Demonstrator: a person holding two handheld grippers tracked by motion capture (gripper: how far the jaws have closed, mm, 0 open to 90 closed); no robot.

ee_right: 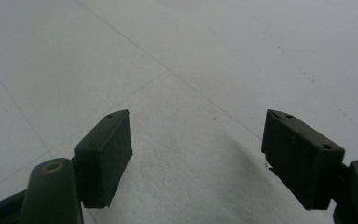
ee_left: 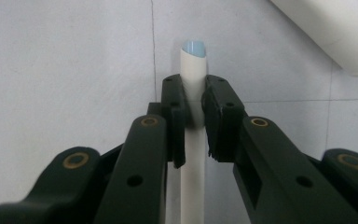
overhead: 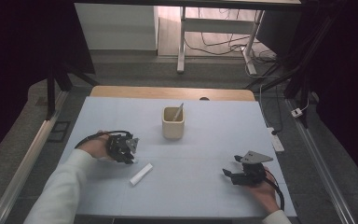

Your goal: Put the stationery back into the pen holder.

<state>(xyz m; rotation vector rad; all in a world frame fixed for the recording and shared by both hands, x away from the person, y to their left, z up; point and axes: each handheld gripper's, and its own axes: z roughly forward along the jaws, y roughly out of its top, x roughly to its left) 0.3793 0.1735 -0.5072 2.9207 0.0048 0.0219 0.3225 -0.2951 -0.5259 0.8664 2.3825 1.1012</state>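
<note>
Cup (overhead: pixel 173 123), centre of the high view: beige, squarish with rounded corners, one slim grey stick (overhead: pixel 178 112) leaning inside. Bench (overhead: pixel 205 154) covered by a pale blue, faintly creased mat. Tube (overhead: pixel 141 174), lower left of centre: white, slender, cylindrical, matte; in the left gripper view its tip is pale blue (ee_left: pixel 193 48). Left tool (ee_left: pixel 195 109): black pads clamped on the tube's sides. Right tool (ee_right: pixel 196 156), lower right of the high view (overhead: pixel 230 171): jaws wide apart, nothing between them, over bare mat.
</note>
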